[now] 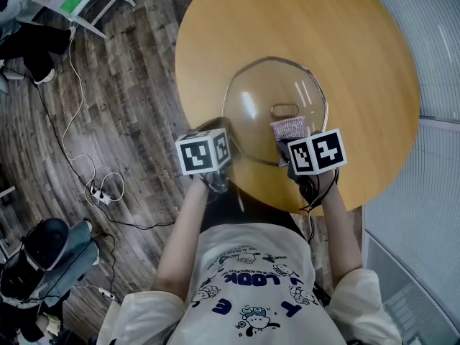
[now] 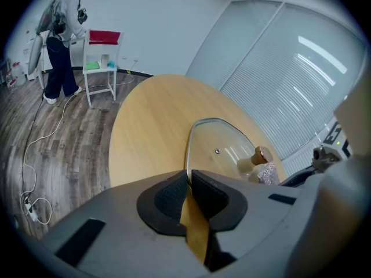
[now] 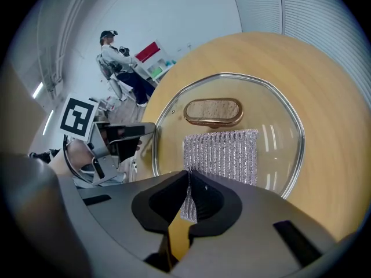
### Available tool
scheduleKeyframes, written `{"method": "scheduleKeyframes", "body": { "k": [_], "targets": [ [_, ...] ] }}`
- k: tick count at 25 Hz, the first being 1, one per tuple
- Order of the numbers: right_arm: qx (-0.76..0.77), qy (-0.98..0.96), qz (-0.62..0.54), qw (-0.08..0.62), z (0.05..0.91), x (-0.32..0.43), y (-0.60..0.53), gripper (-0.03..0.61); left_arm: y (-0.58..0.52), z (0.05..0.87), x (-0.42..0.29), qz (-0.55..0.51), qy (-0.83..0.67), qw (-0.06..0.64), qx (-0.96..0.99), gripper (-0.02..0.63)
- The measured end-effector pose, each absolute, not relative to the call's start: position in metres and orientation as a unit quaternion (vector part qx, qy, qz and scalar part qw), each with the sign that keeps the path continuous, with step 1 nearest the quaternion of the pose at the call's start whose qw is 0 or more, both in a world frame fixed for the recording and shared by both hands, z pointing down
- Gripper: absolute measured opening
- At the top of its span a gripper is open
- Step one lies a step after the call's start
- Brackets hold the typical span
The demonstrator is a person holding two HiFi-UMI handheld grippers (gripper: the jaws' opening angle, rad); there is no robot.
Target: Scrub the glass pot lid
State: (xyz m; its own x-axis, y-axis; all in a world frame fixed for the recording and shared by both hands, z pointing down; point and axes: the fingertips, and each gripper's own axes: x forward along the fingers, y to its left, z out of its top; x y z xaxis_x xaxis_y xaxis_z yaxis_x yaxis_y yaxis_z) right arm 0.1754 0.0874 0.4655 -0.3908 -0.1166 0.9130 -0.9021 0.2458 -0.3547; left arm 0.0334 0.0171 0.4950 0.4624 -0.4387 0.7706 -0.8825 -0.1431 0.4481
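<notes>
A glass pot lid (image 1: 266, 106) with a metal rim and a tan oval handle (image 1: 285, 111) lies on the round wooden table (image 1: 359, 63). My left gripper (image 2: 188, 175) is shut on the lid's near left rim (image 2: 188, 155), seen edge-on between its pads. My right gripper (image 3: 188, 178) is shut on a silvery mesh scrubbing cloth (image 3: 223, 154) that lies flat on the glass just below the handle (image 3: 213, 112). In the head view the cloth (image 1: 287, 129) shows ahead of the right gripper (image 1: 296, 149), and the left gripper (image 1: 224, 146) sits at the lid's edge.
The table's near edge (image 1: 287, 200) is right in front of the person's body. Cables (image 1: 93, 185) trail over the wood floor at left. A white rack (image 2: 101, 57) and another person (image 2: 64, 39) stand far off. Window blinds (image 2: 290, 74) run along the right.
</notes>
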Motion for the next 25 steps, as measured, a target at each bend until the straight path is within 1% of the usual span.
{"method": "scheduleKeyframes", "body": {
  "k": [18,25],
  "targets": [
    [0.360,-0.686,0.488,0.402,0.485,0.139,0.067,0.039,-0.003,0.514,0.024,0.237,-0.462,0.472,0.713,0.031],
    [0.356,-0.687,0.489,0.402,0.479,0.129,0.069,0.038,-0.001,0.508,0.022,0.237,-0.460,0.474,0.713,0.031]
  ]
}}
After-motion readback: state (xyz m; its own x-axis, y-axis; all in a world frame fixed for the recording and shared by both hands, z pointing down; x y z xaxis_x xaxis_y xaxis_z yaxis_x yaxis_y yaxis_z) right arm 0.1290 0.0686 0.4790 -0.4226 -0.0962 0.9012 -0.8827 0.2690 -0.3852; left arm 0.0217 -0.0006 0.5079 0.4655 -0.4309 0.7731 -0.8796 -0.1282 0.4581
